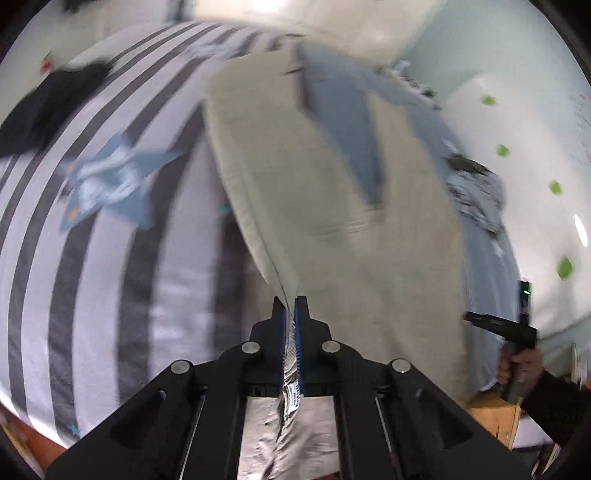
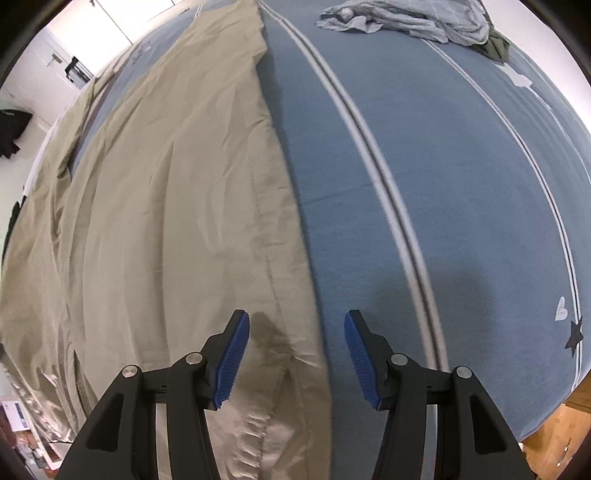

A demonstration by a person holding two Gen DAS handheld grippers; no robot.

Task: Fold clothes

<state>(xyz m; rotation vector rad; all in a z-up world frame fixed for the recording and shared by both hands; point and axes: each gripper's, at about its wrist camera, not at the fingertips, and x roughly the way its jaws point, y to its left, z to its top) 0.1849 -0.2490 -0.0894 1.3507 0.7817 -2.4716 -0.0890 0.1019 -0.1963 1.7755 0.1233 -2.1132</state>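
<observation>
Beige trousers (image 2: 166,184) lie stretched out lengthwise on a blue striped bed sheet (image 2: 443,184). My right gripper (image 2: 295,317) points down over their near right edge, open, with the hem line and bare sheet between its blue pads (image 2: 231,362). In the left wrist view my left gripper (image 1: 290,301) is shut on a fold of the beige trousers (image 1: 332,184), which run away from it, lifted and taut. That view also shows the right gripper (image 1: 487,321) at the lower right, held by a hand (image 1: 517,363) in a dark sleeve.
A crumpled grey-blue garment (image 2: 406,18) and an olive one (image 2: 496,44) lie at the far end of the bed. A dark garment (image 1: 48,107) rests on the grey-and-white striped bedding (image 1: 92,258). The wooden bed frame (image 2: 554,443) shows at the lower right.
</observation>
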